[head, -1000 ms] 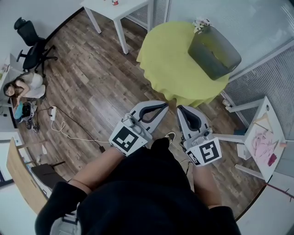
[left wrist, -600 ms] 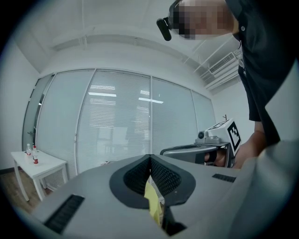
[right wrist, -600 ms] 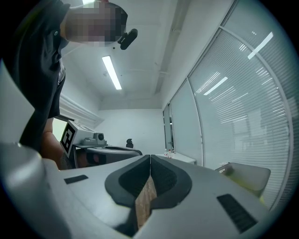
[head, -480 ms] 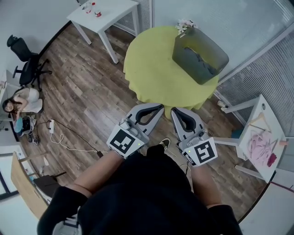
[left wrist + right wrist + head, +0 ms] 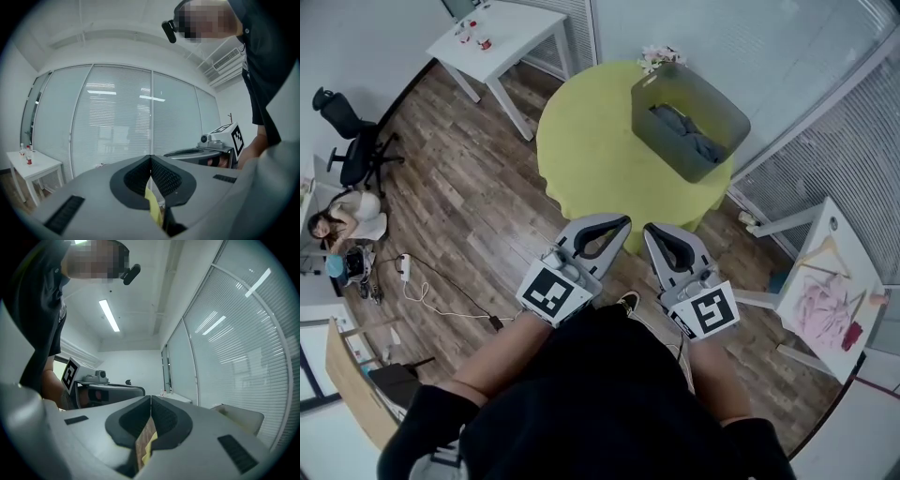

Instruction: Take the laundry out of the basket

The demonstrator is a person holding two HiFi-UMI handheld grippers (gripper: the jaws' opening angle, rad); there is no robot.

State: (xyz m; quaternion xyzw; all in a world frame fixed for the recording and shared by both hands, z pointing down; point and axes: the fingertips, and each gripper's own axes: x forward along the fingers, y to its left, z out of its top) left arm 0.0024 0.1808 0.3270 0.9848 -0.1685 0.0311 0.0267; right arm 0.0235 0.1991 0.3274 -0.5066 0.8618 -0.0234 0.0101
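Observation:
A grey laundry basket stands on the far right part of a round table under a yellow cloth. Grey-blue laundry lies inside it. My left gripper and right gripper are held side by side close to my body, above the wooden floor and short of the table's near edge. Both are shut with nothing between the pads. In the left gripper view the jaws meet tip to tip, and so do the right gripper's. Both point up at the glass wall and ceiling.
A white side table with small bottles stands at the back left. An office chair and a seated person are at the far left, with a cable on the floor. A white rack with pink cloth stands right. Flowers sit behind the basket.
The head view has shifted, so table and basket sit further left and lower in frame, and the laundry inside the basket now shows. Both grippers stay shut, side by side.

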